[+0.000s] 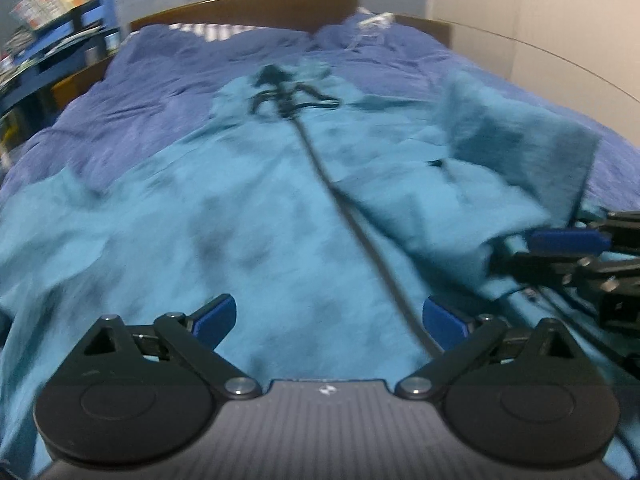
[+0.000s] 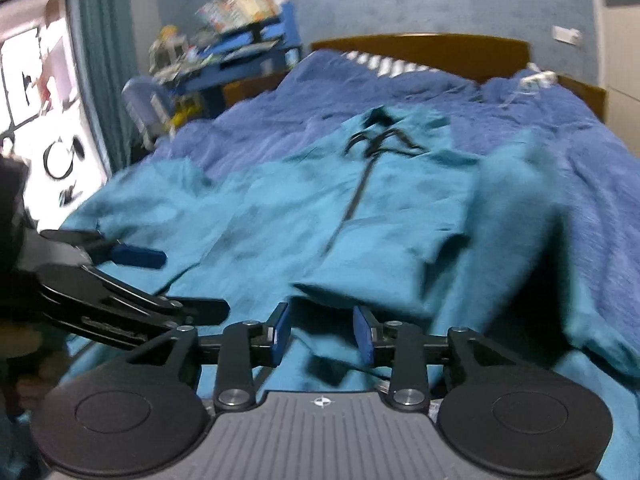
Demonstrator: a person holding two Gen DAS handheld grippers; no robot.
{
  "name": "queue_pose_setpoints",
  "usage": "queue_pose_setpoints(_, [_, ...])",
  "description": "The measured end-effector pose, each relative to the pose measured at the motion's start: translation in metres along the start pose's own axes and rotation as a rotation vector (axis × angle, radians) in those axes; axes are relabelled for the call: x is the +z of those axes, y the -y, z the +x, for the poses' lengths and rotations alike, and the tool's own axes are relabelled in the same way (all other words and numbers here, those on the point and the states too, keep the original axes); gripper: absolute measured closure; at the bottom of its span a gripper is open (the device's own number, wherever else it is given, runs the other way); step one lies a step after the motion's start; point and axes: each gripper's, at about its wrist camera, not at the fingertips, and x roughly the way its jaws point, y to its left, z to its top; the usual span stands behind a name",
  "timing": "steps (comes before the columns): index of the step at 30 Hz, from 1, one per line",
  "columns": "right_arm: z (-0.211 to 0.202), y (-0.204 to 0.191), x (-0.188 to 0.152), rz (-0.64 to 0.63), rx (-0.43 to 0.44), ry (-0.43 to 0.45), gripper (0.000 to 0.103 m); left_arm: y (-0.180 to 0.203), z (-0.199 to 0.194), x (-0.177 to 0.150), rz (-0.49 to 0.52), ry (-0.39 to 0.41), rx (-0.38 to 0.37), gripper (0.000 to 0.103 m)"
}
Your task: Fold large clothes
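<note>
A large teal jacket (image 1: 240, 208) lies spread on the bed, front up, with a black zip (image 1: 332, 184) down its middle and black drawstrings (image 1: 280, 92) at the neck. Its right-hand side and sleeve (image 1: 512, 152) lie folded inward over the body. My left gripper (image 1: 330, 318) hangs open and wide above the lower hem, with nothing between its fingers. My right gripper (image 2: 323, 332) stands partly open over the jacket (image 2: 280, 208) near the folded edge (image 2: 380, 280); no cloth is pinched between its pads. Each gripper shows in the other's view: the right gripper (image 1: 536, 250) and the left gripper (image 2: 172, 280).
The jacket rests on a blue-purple duvet (image 1: 140, 120) covering a bed with a brown wooden headboard (image 1: 248, 8). A cluttered blue shelf (image 2: 240, 48) and a chair (image 2: 148, 104) stand at the left of the bed. A white wall (image 1: 540, 28) borders the right side.
</note>
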Motion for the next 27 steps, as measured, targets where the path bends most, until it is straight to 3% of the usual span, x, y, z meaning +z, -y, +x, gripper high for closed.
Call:
queue_pose_setpoints(8, [-0.027,0.083,0.003,0.246,-0.112,0.06,0.06,0.06,0.02,0.021,0.141,-0.026,-0.072,0.008])
queue_pose_setpoints(11, [-0.018,0.109,0.001,0.332,-0.13,0.067,0.06,0.079,0.03,0.025,0.206,-0.039,-0.094,0.018])
queue_pose_setpoints(14, [-0.013,0.127,-0.003,0.388,-0.124,0.07,0.059,0.094,0.045,0.031,0.281,-0.06,-0.081,0.04])
queue_pose_setpoints(16, [-0.008,0.137,-0.006,0.415,-0.121,0.066,0.059,0.094,0.057,0.037,0.282,-0.076,-0.086,0.065])
queue_pose_setpoints(18, [-0.003,0.145,-0.008,0.432,-0.124,0.061,0.059,0.086,0.062,0.043,0.251,-0.065,-0.079,0.082])
queue_pose_setpoints(21, [0.004,0.155,-0.012,0.464,-0.136,0.048,0.059,0.053,0.059,0.055,0.121,-0.025,-0.075,0.093])
queue_pose_setpoints(27, [0.024,0.163,-0.011,0.493,-0.171,0.044,0.058,-0.038,0.047,0.071,-0.173,0.029,-0.027,0.096])
